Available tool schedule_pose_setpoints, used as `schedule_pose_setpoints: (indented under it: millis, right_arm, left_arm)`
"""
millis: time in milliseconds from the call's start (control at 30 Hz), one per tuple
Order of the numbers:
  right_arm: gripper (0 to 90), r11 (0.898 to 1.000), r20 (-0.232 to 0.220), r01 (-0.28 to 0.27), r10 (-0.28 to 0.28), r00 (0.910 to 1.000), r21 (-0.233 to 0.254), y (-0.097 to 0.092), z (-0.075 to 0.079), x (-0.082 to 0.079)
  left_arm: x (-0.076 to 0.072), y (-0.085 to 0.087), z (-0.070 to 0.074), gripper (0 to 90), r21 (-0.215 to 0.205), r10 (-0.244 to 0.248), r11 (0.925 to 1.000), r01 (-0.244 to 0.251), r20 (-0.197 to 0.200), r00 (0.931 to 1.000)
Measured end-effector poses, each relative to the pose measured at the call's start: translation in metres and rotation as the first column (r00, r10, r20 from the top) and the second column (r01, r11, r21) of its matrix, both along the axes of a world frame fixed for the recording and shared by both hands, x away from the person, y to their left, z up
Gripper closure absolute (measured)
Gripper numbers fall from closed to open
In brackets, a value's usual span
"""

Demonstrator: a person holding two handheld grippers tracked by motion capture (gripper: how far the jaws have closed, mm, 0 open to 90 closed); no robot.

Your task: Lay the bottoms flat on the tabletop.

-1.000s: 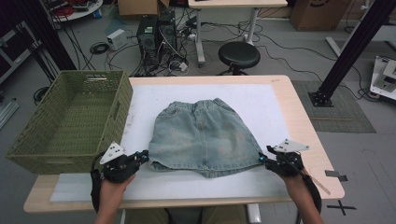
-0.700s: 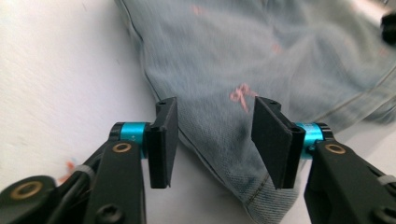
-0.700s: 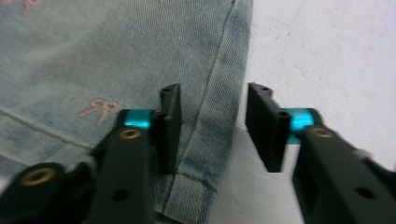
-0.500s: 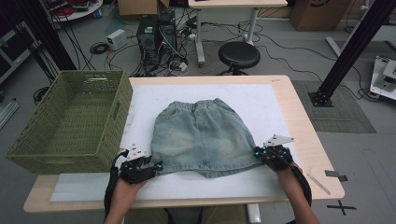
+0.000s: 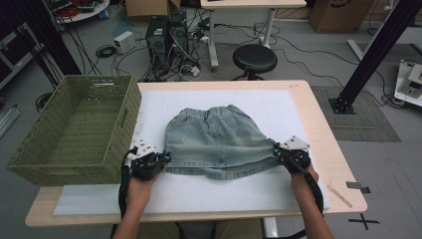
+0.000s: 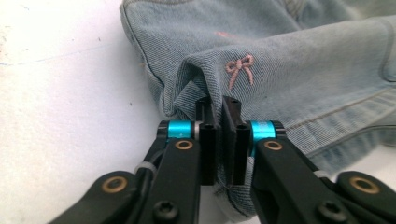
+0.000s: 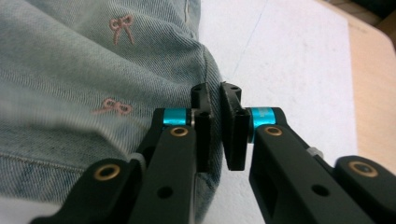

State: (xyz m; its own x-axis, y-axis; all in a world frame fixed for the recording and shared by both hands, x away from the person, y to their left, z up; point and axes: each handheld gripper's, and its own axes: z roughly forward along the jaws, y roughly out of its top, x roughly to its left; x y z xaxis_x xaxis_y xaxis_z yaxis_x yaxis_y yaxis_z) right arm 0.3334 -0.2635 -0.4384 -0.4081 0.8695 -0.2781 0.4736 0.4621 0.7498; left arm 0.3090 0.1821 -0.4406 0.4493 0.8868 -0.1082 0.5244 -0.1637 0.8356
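Here, my left gripper [image 6: 219,105] has its jaws clenched on a pinch of the skirt [image 5: 216,142] at its near left corner; they have just been closing, with the denim bunched up between them. In the left gripper view the cloth rises in a small fold right at the tips, a pink bow [image 6: 239,70] stitched just beyond it. My right gripper [image 7: 215,93] grips the near right corner, where the side seam runs in between the jaws; those jaws have just been opening a little, and a thin slit of white shows between them past the seam.

The skirt lies flat on the white mat [image 5: 298,114] in the middle of the desk [image 5: 323,119], waistband at the far side, hem toward me. The hem runs between my two grippers, well inside the mat's near edge, with a bare strip of mat between it and the desk's near edge.

To my left the green basket [image 5: 74,129] stands on the desk's left end, its right wall just beside my left gripper [image 5: 149,162]. To the right of my right gripper [image 5: 291,154] lie open mat and bare wood out to the desk's edge.
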Motion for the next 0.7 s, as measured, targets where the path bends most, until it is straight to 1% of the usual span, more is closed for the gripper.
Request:
schedule_pose_setpoints:
  millis: [33, 67, 100, 133, 200, 233, 267, 300, 367, 400, 433, 467, 500, 533, 567, 600, 633, 667, 700]
  right_arm:
    - [81.4, 1.000, -0.008, -0.001, 0.001, 1.0000, 0.007, -0.001, -0.001, 0.000]
    - [76.2, 1.000, -0.016, 0.001, 0.000, 0.9999, 0.021, -0.002, -0.002, 0.000]
    - [72.6, 0.999, -0.023, 0.003, -0.002, 0.9997, 0.040, -0.005, -0.002, -0.001]
    - [69.5, 0.999, -0.023, 0.001, 0.000, 0.9997, 0.051, -0.008, -0.002, -0.002]
    - [60.0, 0.995, -0.029, 0.002, 0.001, 0.9996, 0.104, -0.016, -0.001, -0.007]
    - [59.4, 0.992, -0.032, 0.002, 0.002, 0.9995, 0.125, -0.020, 0.000, -0.009]
    - [59.4, 0.991, -0.035, -0.001, 0.006, 0.9994, 0.136, -0.024, 0.001, -0.012]
    - [59.3, 0.991, -0.038, -0.001, 0.007, 0.9993, 0.137, -0.028, 0.001, -0.015]
    - [59.4, 0.990, -0.059, -0.005, 0.013, 0.9982, 0.138, -0.034, 0.002, -0.020]
    - [59.5, 0.990, -0.074, -0.010, 0.021, 0.9971, 0.143, -0.037, 0.002, -0.021]
    - [59.5, 0.990, -0.074, -0.010, 0.021, 0.9971, 0.143, -0.037, 0.002, -0.021]
    - [59.6, 0.987, -0.110, -0.020, 0.038, 0.9933, 0.158, -0.040, -0.001, -0.024]
    - [59.6, 0.987, -0.113, -0.028, 0.047, 0.9925, 0.160, -0.041, -0.002, -0.025]
    - [59.6, 0.984, -0.123, -0.035, 0.057, 0.9908, 0.174, -0.041, -0.004, -0.026]
    - [59.7, 0.982, -0.131, -0.044, 0.068, 0.9890, 0.182, -0.041, -0.006, -0.026]
    - [59.7, 0.982, -0.142, -0.052, 0.078, 0.9868, 0.180, -0.039, -0.007, -0.026]
    - [60.4, 0.984, -0.162, -0.052, 0.080, 0.9836, 0.168, -0.037, -0.008, -0.025]
    - [62.2, 0.986, -0.169, -0.056, 0.083, 0.9820, 0.159, -0.036, -0.010, -0.024]
    - [62.2, 0.986, -0.169, -0.056, 0.083, 0.9820, 0.159, -0.036, -0.010, -0.024]
  left_arm:
    - [0.000, 0.000, 0.000, 72.6, 0.000, 0.000, 1.0000, 0.000, 0.000, 1.0000]
    - [0.000, 0.001, -0.001, 64.3, -0.018, 0.000, 0.9998, 0.000, -0.016, 0.9999]
    - [-0.004, 0.004, -0.002, 58.1, -0.017, -0.013, 0.9998, 0.013, -0.016, 0.9998]
    - [-0.006, 0.006, -0.002, 55.4, -0.024, -0.022, 0.9995, 0.021, -0.019, 0.9996]
    - [-0.008, 0.008, -0.002, 50.9, -0.028, -0.023, 0.9994, 0.023, -0.022, 0.9995]
    - [-0.010, 0.009, -0.002, 49.7, -0.031, -0.025, 0.9992, 0.024, -0.025, 0.9994]
    - [-0.013, 0.011, -0.002, 49.4, -0.038, -0.027, 0.9989, 0.026, -0.033, 0.9991]
    - [-0.017, 0.014, -0.002, 49.1, -0.036, -0.042, 0.9986, 0.040, -0.045, 0.9981]
    - [-0.020, 0.017, -0.003, 49.0, -0.056, -0.051, 0.9973, 0.047, -0.064, 0.9966]
    - [-0.020, 0.017, -0.003, 49.0, -0.056, -0.051, 0.9973, 0.047, -0.064, 0.9966]
    - [-0.022, 0.018, -0.003, 49.0, -0.067, -0.059, 0.9963, 0.054, -0.078, 0.9952]
    - [-0.023, 0.019, -0.004, 49.3, -0.078, -0.064, 0.9953, 0.058, -0.085, 0.9943]
    - [-0.024, 0.019, -0.005, 49.7, -0.087, -0.071, 0.9942, 0.063, -0.090, 0.9934]
    - [-0.024, 0.018, -0.007, 49.8, -0.091, -0.089, 0.9927, 0.079, -0.110, 0.9900]
    - [-0.024, 0.017, -0.008, 50.1, -0.084, -0.098, 0.9925, 0.089, -0.118, 0.9881]
    - [-0.024, 0.015, -0.010, 51.6, -0.078, -0.106, 0.9923, 0.097, -0.130, 0.9859]
    - [-0.024, 0.013, -0.011, 56.1, -0.062, -0.110, 0.9928, 0.102, -0.134, 0.9849]
    - [-0.026, 0.012, -0.012, 63.9, -0.038, -0.102, 0.9945, 0.098, -0.116, 0.9880]
    - [-0.026, 0.012, -0.012, 74.7, -0.038, -0.102, 0.9945, 0.098, -0.116, 0.9880]
